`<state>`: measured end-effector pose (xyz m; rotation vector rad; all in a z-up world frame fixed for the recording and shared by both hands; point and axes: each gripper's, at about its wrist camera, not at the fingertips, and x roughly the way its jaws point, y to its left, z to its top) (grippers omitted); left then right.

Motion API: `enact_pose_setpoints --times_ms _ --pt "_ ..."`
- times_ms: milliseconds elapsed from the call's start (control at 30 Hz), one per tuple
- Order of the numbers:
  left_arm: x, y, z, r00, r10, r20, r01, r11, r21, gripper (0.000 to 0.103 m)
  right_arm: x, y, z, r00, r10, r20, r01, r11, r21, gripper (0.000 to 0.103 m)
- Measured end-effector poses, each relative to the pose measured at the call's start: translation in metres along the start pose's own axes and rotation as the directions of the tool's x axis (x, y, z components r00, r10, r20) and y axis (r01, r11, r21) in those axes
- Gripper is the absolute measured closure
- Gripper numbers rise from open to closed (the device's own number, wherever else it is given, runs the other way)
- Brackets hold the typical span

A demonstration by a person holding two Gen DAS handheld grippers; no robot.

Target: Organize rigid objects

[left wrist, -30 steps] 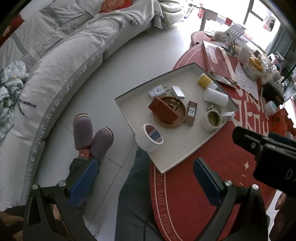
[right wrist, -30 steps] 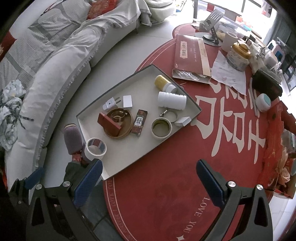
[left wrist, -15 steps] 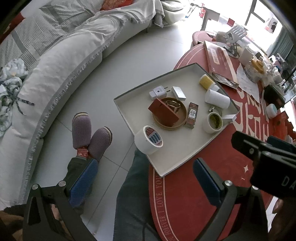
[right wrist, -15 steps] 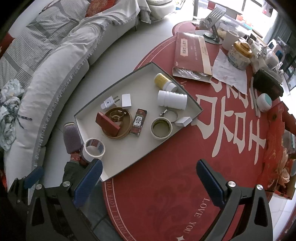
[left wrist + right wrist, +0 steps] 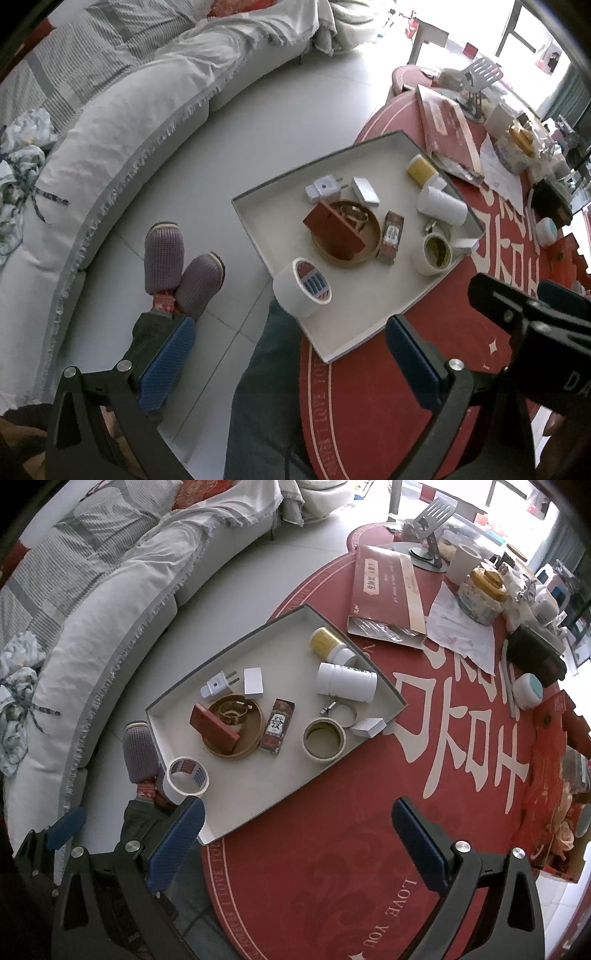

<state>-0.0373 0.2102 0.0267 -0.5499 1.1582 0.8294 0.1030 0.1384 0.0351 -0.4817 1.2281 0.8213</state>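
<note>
A shallow white tray (image 5: 255, 801) (image 5: 343, 343) lies on the red table. In it are a white tape roll (image 5: 186, 775) (image 5: 306, 286), a round wooden dish (image 5: 232, 733) with a red box (image 5: 214, 729) on it, a small red pack (image 5: 277, 725), a second tape roll (image 5: 324, 739), a white bottle (image 5: 347, 682), a yellow bottle (image 5: 327, 644), a plug adapter (image 5: 218, 685) and a white card (image 5: 253, 681). My left gripper (image 5: 288, 360) is open and empty, low and left of the tray. My right gripper (image 5: 299, 843) is open and empty, above the table's near edge.
A red flat box (image 5: 384, 590), paper, a jar (image 5: 480, 594), a stand and other clutter crowd the table's far side. A grey sofa (image 5: 110, 590) curves along the left. The person's slippered feet (image 5: 177, 258) rest on the floor beside the table.
Both views have shifted slightly; the tray sits a little lower and closer in the left wrist view. Nothing was grasped or moved.
</note>
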Motion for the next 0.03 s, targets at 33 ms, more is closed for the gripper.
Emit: enact_pose_setpoints --times_ms 33 --pt "-0.0011 -0.0002 0.0001 1.0 -0.007 0.003 0.007 1.0 0.005 0.001 -0.0003 0.0003 0.0002 1.0 0.0 0.001 0.0 1.0 0.0 0.001"
